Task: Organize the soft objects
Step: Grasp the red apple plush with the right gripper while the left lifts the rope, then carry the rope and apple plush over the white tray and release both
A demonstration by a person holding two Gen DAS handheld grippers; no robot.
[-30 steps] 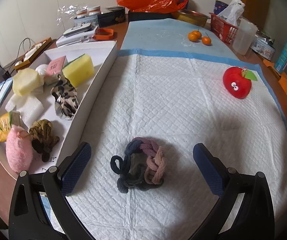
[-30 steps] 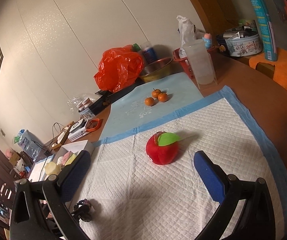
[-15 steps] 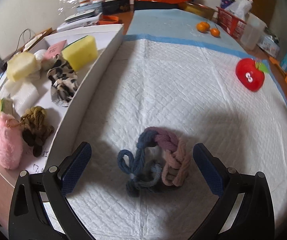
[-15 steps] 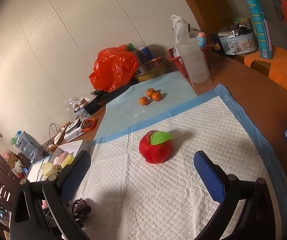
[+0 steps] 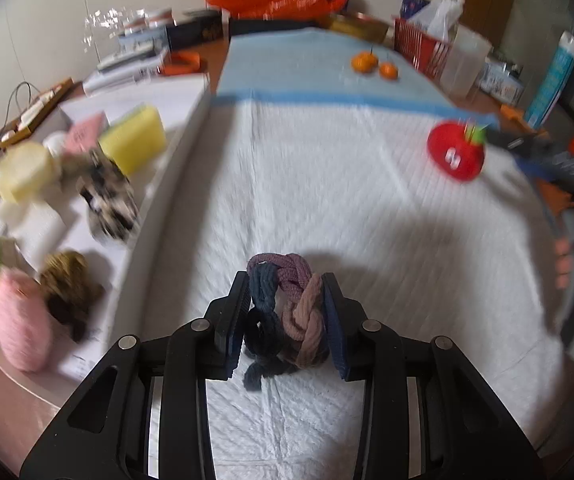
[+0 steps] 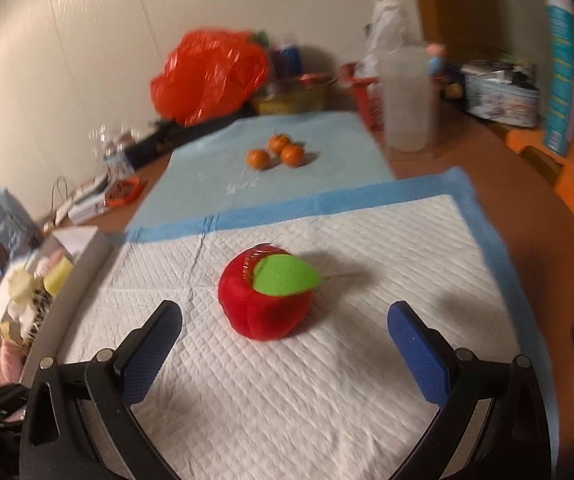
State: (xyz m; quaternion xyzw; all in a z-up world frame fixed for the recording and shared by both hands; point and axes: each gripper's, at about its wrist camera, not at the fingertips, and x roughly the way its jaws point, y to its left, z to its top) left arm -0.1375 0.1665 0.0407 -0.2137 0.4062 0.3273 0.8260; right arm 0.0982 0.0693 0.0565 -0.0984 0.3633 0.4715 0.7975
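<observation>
No lettering can be read in either view, since motion blur smears every printed surface. The tall teal bottle [image 6: 561, 76] at the right edge carries yellowish lines of print, and the round tin [image 6: 503, 92] beside it bears a printed band, but neither resolves into words. The pink card [image 5: 85, 133] in the white tray [image 5: 175, 184] shows only faint, unreadable marks.
</observation>
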